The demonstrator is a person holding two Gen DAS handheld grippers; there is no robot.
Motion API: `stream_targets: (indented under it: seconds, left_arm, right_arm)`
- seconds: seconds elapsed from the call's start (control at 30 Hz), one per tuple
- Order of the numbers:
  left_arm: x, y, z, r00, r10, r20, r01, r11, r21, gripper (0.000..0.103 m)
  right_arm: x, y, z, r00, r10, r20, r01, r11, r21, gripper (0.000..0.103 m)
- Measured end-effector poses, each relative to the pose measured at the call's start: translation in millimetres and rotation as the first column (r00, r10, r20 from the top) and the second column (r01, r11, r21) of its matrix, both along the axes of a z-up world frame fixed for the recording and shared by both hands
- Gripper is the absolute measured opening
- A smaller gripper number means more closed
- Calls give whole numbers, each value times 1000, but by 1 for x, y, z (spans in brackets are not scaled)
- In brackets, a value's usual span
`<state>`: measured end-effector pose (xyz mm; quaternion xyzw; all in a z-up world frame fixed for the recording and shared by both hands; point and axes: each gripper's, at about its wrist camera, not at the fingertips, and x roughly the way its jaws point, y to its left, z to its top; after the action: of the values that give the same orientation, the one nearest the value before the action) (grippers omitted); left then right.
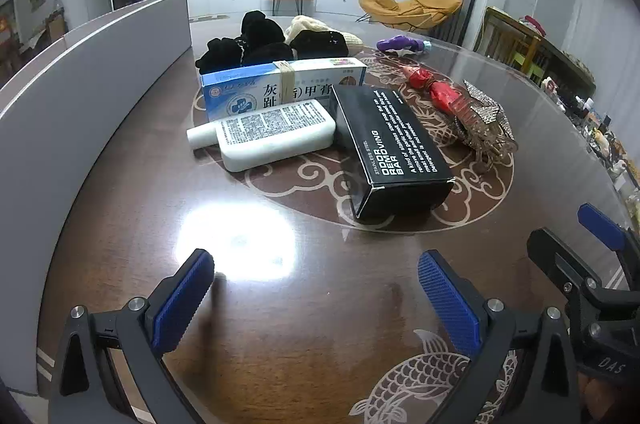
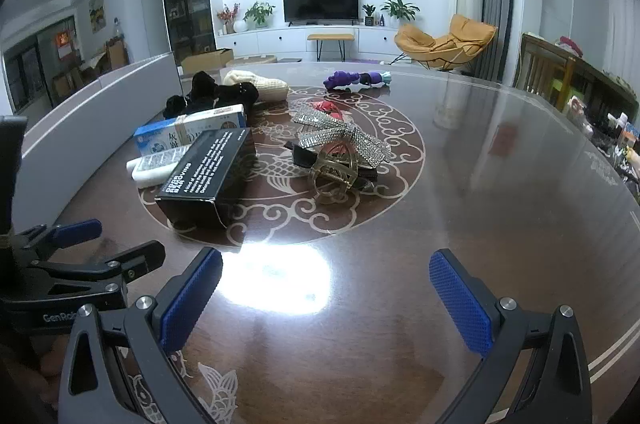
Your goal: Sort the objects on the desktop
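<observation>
A black box (image 1: pixel 390 150) (image 2: pixel 208 170) lies on the dark round table (image 1: pixel 280 304) beside a white bottle (image 1: pixel 266 136) (image 2: pixel 154 166) on its side and a blue-and-white carton (image 1: pixel 280 84) (image 2: pixel 188 130). To their right lie rhinestone hair clips (image 1: pixel 486 122) (image 2: pixel 340 140), a red hair clip (image 1: pixel 434 90) (image 2: pixel 326 105) and a purple toy (image 1: pixel 402 45) (image 2: pixel 356 79). Black and cream knitted items (image 1: pixel 272 40) (image 2: pixel 224 92) sit behind. My left gripper (image 1: pixel 316 288) hovers open near the table's front, nothing between its fingers. My right gripper (image 2: pixel 326 288) is open and empty too, to the right of the left one.
A grey partition (image 1: pixel 80 112) (image 2: pixel 88 116) runs along the table's left side. Beyond the table are a TV stand, plants, a yellow chair (image 2: pixel 444 44) and cluttered shelves at the right. A bright light glare lies on the table in front of both grippers.
</observation>
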<state>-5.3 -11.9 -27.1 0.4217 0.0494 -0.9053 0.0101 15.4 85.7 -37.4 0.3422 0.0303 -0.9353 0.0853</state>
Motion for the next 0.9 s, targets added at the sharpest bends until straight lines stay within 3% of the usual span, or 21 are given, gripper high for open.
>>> stream_targets:
  seconds: [0.17, 0.33, 0.9]
  left_arm:
    - [2, 3, 0, 1000, 5, -8, -5, 1000, -30, 103]
    - [1, 2, 0, 1000, 8, -1, -8, 1000, -23, 103]
    - [3, 1, 1, 1000, 15, -14, -15, 1000, -24, 103]
  right_arm:
    - [-5, -5, -6, 1000, 16, 23, -16, 1000, 23, 103]
    - [-13, -1, -10, 998, 12, 62, -11, 1000, -14, 103]
    - [-13, 1, -9, 999, -9, 53, 11, 1000, -26, 103]
